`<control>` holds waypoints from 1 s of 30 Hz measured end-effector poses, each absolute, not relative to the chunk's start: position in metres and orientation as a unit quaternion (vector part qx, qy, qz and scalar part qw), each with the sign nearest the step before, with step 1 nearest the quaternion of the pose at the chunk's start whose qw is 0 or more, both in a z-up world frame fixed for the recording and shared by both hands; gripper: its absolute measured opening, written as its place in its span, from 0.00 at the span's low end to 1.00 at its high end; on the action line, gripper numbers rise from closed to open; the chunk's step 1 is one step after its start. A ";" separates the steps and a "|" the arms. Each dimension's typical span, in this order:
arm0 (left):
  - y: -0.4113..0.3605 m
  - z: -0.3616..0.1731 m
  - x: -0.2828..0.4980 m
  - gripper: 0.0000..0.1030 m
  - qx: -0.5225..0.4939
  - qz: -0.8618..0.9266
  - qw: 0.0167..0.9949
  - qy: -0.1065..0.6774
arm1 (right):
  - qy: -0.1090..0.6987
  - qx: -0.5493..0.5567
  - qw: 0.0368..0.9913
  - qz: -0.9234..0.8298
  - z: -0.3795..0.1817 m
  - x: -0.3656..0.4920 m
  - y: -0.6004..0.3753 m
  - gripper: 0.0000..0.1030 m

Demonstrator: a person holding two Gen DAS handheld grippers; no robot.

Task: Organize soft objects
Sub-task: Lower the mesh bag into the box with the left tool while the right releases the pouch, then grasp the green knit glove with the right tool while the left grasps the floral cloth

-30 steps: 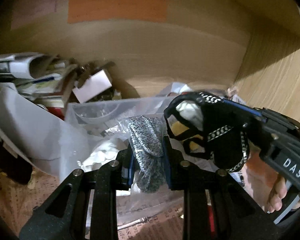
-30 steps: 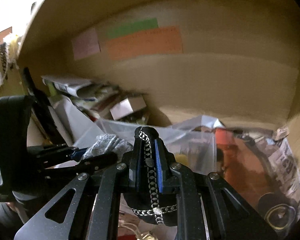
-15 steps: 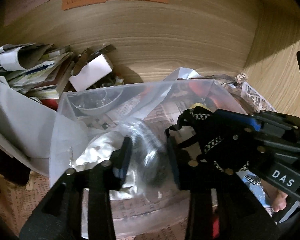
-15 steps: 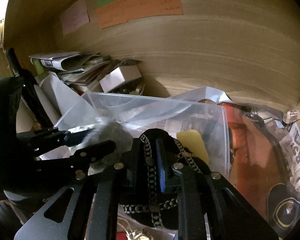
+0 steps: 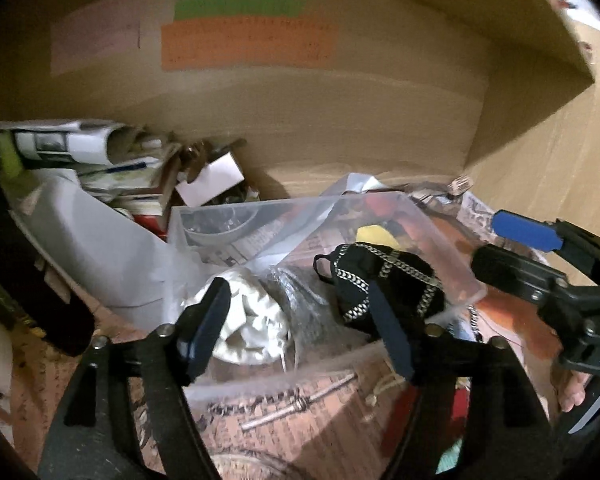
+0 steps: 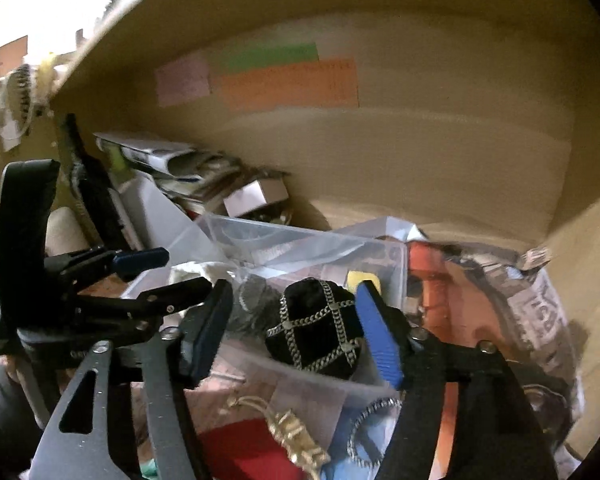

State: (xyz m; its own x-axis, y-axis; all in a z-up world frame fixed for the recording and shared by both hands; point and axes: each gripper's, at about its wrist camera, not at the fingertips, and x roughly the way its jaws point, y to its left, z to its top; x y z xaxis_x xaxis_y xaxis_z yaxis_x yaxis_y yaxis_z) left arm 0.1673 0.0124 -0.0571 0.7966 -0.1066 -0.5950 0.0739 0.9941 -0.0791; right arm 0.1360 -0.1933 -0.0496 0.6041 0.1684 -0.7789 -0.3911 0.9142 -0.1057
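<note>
Orange note [image 5: 247,43], perhaps newspapers [image 5: 66,145]

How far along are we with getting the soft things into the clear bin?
Done: the black chain-trimmed pouch, grey knit roll and white cloth all lie in the clear bin. In hand: nothing; the left claw and right claw are both open over the bin. Left: red fabric and a gold cord lie outside, in front of it.

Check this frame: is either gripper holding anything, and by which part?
Nothing is held. The left gripper and right gripper are both open; the black chain-trimmed item and grey knit item lie free in the clear bin.
</note>
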 end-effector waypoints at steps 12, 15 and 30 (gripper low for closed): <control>0.009 -0.064 0.096 0.84 -0.018 -0.057 0.947 0.315 | 0.411 -0.129 0.885 0.179 -0.045 0.055 -0.190 0.69; 0.009 -0.075 0.083 0.84 -0.020 -0.060 0.943 0.326 | 0.430 -0.121 0.876 0.183 -0.059 0.040 -0.190 0.69; 0.007 -0.121 0.044 0.84 -0.037 -0.070 0.922 0.379 | 0.515 -0.117 0.829 0.186 -0.119 0.002 -0.194 0.50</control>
